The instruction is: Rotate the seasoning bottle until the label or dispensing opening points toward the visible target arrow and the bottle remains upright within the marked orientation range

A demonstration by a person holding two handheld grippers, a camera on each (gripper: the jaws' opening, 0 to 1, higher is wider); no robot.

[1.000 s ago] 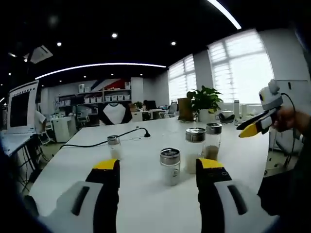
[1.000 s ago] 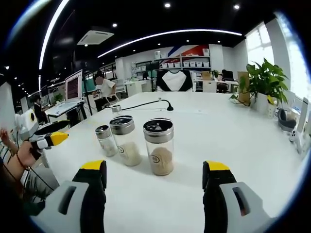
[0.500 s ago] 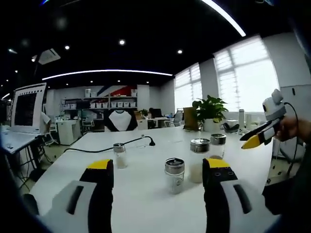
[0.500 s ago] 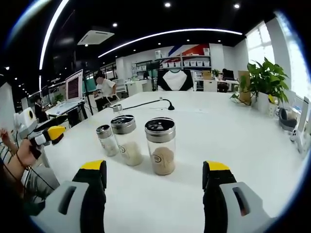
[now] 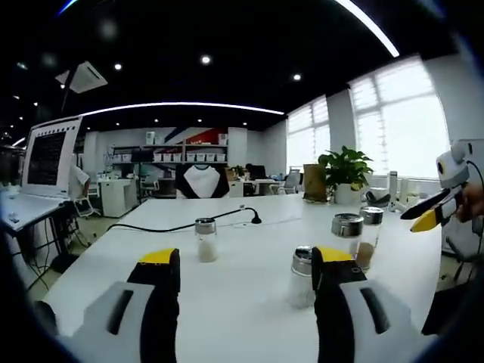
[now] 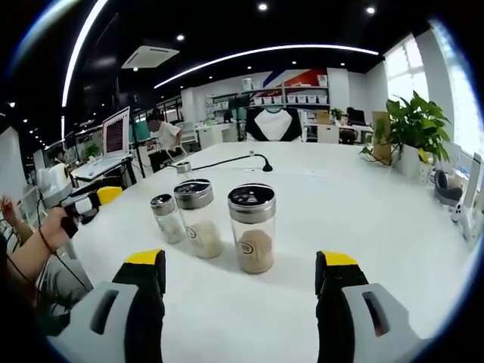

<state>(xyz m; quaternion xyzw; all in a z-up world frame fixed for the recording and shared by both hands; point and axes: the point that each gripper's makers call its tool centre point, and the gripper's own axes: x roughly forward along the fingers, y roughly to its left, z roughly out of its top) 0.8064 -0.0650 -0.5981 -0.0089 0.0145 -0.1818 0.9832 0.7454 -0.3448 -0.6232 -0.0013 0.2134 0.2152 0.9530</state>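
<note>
- Approaching stage: right gripper (image 6: 240, 283) jaws apart, seasoning bottle (image 6: 252, 229) upright ahead between them, ungrasped.
- Left gripper (image 5: 246, 276) jaws apart; small shaker (image 5: 302, 277) beside its right jaw.
- Next, likely: advance, clamp, rotate; no arrow visible.

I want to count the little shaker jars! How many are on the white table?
4. Three stand in a row: small jar, middle jar, big jar. A fourth jar stands farther back by the black cable.

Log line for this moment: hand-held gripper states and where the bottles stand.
left hand-held gripper: open, empty | right hand-held gripper: open, empty | three seasoning bottles upright in a row on white table | fourth bottle apart
</note>
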